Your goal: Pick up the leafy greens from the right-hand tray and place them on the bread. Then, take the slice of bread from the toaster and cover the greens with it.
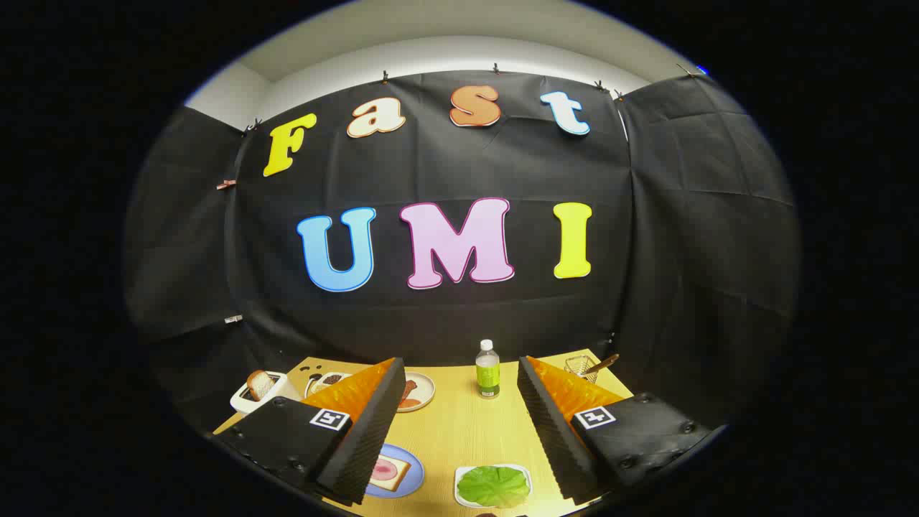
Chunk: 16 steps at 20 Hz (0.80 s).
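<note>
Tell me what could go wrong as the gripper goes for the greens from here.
The gripper is open, fingers wide apart, above the table. The leafy greens lie flat in a shallow white tray between the fingers, so the fingers may catch the tray's rim rather than the leaf. The bottle stands just beyond and could be knocked over. The blue plate lies close beside the tray.

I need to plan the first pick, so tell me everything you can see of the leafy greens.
The leafy greens are a flat, bright green, rounded leaf with pale veins and a plastic-like look. They lie on a small white tray on the wooden table, beside the blue plate of bread. The gripper hangs above with jaws wide open, touching nothing.
</note>
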### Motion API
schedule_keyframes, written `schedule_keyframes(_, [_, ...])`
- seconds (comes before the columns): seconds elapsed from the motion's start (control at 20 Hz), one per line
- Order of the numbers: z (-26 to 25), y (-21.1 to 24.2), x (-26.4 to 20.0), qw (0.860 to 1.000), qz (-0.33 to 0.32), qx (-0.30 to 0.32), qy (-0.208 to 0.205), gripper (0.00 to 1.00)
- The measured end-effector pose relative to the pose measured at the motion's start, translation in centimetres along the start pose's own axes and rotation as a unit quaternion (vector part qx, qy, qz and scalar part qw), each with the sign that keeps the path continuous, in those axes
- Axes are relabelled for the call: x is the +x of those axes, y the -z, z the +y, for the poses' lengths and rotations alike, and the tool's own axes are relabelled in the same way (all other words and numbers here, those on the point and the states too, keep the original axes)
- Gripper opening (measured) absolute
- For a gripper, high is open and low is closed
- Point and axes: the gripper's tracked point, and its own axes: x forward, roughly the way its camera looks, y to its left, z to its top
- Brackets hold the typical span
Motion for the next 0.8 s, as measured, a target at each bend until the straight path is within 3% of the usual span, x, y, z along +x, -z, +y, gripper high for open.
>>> schedule_keyframes(0.8, [1.3, 0.7, 0.3, 0.999, 0.011, 0.001, -0.035, 1.00])
